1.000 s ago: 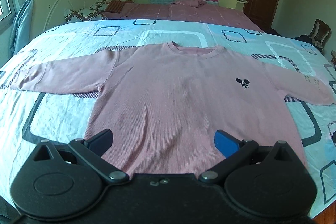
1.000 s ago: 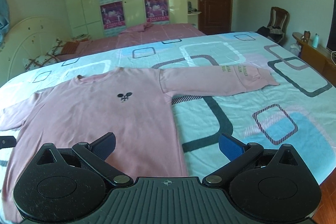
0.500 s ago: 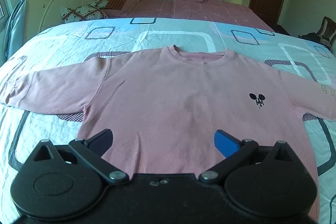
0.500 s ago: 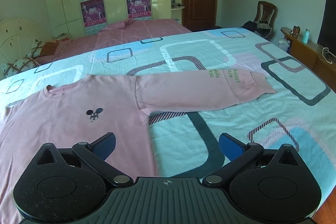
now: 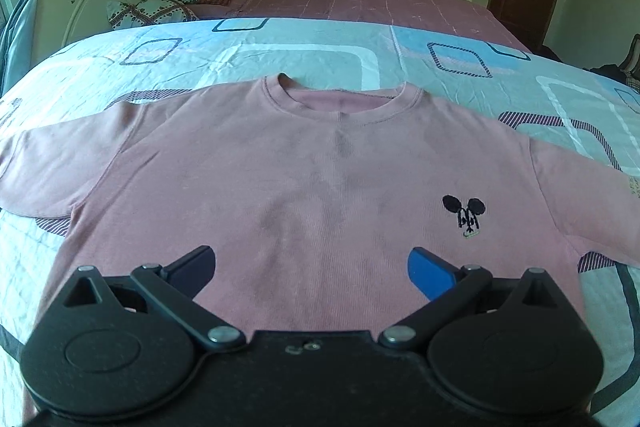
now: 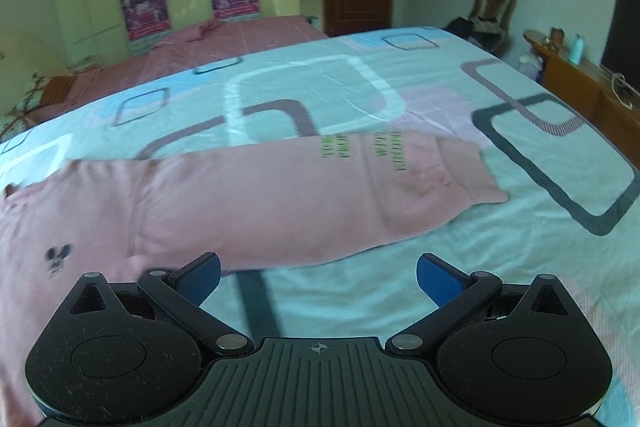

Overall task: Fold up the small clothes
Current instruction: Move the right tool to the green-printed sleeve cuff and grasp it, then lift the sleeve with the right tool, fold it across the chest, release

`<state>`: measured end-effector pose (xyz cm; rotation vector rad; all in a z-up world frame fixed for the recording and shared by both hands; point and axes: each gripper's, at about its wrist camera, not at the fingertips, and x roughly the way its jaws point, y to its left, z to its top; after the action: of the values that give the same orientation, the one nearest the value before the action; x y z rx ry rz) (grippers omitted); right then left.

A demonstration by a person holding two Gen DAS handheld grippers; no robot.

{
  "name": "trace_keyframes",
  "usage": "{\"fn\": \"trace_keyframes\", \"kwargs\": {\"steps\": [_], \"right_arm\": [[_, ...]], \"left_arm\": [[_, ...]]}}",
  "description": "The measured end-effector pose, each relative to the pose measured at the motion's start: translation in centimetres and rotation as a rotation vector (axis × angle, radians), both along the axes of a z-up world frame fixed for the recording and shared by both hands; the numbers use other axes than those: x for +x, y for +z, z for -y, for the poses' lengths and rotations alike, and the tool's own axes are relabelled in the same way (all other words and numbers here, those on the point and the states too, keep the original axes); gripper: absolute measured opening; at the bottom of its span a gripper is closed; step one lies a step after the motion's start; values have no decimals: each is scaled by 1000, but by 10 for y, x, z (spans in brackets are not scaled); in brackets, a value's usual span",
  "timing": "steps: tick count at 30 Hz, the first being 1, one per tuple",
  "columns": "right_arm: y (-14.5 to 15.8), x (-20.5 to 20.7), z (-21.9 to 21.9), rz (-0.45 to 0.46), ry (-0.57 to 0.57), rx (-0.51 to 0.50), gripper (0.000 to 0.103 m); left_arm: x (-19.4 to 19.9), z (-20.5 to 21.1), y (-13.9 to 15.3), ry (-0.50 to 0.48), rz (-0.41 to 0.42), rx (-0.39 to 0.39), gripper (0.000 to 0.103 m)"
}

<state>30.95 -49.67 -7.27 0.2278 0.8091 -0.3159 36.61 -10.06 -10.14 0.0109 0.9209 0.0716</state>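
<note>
Sweatshirt (image 5: 320, 179), pink, lies flat and face-up on bed (image 5: 320, 43), collar toward top of frame, both sleeves spread out to the sides. Nothing folded yet, so I'd call this the approach/pre-grasp step for fold no. 1.

Left tool (image 5: 312, 269): jaws wide apart, nothing between them, hanging over lower-centre chest of the shirt, mouse logo (image 5: 464, 215) just up-right of it. Can't tell if it's touching fabric; looks clear of it.

Right tool (image 6: 318, 277): jaws also wide apart, empty. Sits low-centre in the right wrist view over bare bedsheet, its left finger (image 6: 200, 275) right at the lower edge of the right sleeve (image 6: 304, 195). Sleeve runs from left of frame to cuff (image 6: 468, 171) at centre-right, green print near the cuff. View is a bit motion-blurred.

Next move, my read: right tool needs to get onto the sleeve, prob near cuff or mid-sleeve, pinch one layer and bring it across the chest. Left tool either pins the body or goes for the left sleeve, which runs off the left edge of its view. Risks: grabbing bedsheet along w/ the knit, or dragging the body out of square when the sleeve is pulled.
</note>
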Motion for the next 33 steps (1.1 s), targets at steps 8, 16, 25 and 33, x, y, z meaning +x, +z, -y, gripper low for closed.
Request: {"fn": "trace_keyframes", "kwargs": {"steps": [8, 16, 25, 33], "right_arm": [[-27, 18, 82, 37, -156, 87, 102], [-51, 32, 130, 27, -260, 184, 60], [-58, 32, 149, 70, -321, 207, 16], [-35, 43, 128, 148, -261, 154, 10]], "left_arm": [[11, 22, -7, -31, 53, 18, 102], [21, 21, -12, -14, 26, 44, 97], [28, 9, -16, -4, -6, 1, 85], [36, -10, -12, 34, 19, -69, 83]]}}
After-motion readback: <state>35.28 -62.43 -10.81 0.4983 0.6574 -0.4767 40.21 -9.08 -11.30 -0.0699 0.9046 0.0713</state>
